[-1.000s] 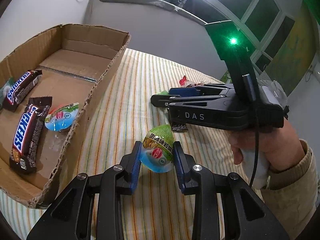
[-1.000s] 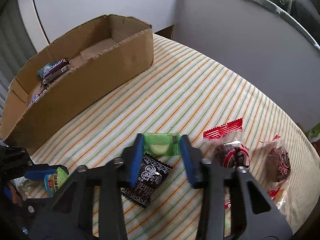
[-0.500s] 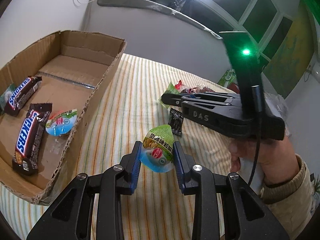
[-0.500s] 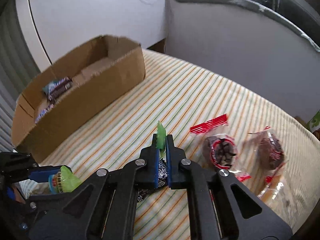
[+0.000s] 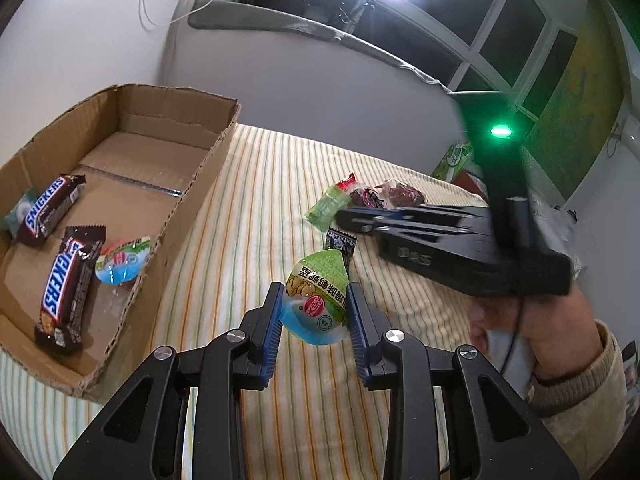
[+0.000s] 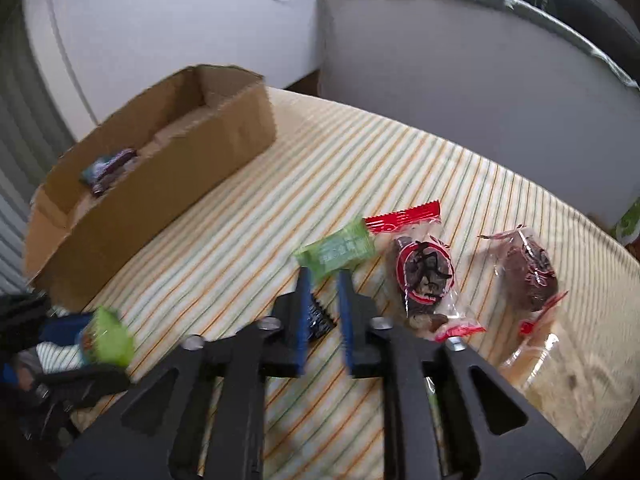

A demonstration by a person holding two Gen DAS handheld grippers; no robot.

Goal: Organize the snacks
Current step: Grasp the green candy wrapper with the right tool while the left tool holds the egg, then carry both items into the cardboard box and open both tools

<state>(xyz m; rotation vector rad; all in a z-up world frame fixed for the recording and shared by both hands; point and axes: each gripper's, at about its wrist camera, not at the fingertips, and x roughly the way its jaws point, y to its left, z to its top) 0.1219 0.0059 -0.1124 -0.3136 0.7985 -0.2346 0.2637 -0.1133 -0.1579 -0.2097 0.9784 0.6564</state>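
Two grippers work over a striped cloth [image 5: 256, 216] that covers the surface.

The left gripper [image 5: 316, 308] has its fingers clamped on one jelly cup [image 5: 318, 300] with a green lid, held between the blue pads. A second jelly cup [image 5: 122, 260] lies in the cardboard box [image 5: 192, 200], off to the left of these fingers, beside two Snickers bars [image 5: 66, 280] and one small pale green pack at the far left wall.

The right gripper [image 6: 322, 300] has its fingers parting, with nothing pressed between them. Just beyond their tips lies one green candy [image 6: 338, 250]. One black sachet [image 6: 320, 318] sits under the left finger. To the right of the fingers lie two clear packs of dark dried fruit [image 6: 424, 276], each with red trim.

Bare striped cloth runs between the box's near wall and the loose snacks, giving open room ahead of both pairs of fingers. The cloth's far edge meets a grey wall.

Only the left wrist view looks into the box enough to count its contents, and it shows the person's hand [image 5: 552, 320] holding the right gripper. Only the right wrist view shows both fruit packs whole, though it is blurred.
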